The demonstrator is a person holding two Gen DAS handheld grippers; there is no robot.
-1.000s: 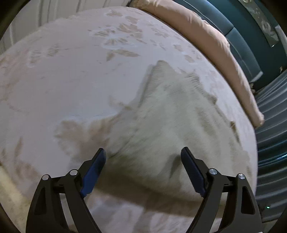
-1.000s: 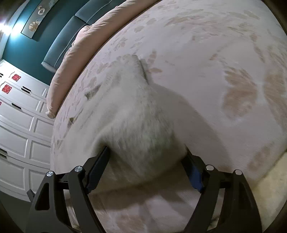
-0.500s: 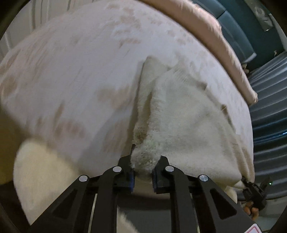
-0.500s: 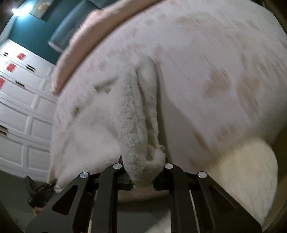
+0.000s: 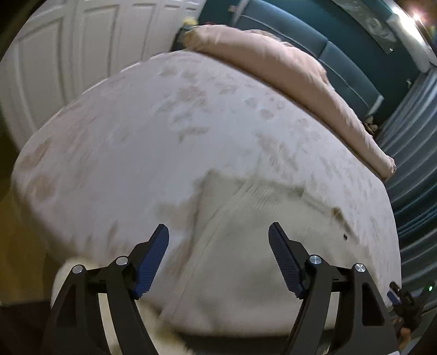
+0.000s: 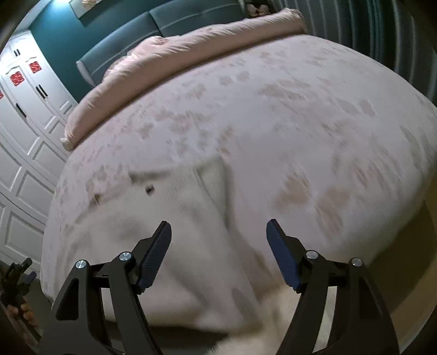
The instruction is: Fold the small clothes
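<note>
the left gripper [image 5: 218, 245] is spread wide, its blue pads gripping nothing, poised above the near edge of a cream garment [image 5: 259, 245] that lies flat on the patterned bedspread [image 5: 164, 136] — whether a pad brushes the cloth is lost in blur. the right gripper [image 6: 218, 243] is equally wide and empty, over the same cream garment [image 6: 164, 232], which sits at the bed's near edge. beyond, a pink duvet roll [image 6: 177, 62] lies across the far side against a teal headboard [image 6: 164, 21]; white panelled cupboards [image 6: 24, 136] stand to one side.
</note>
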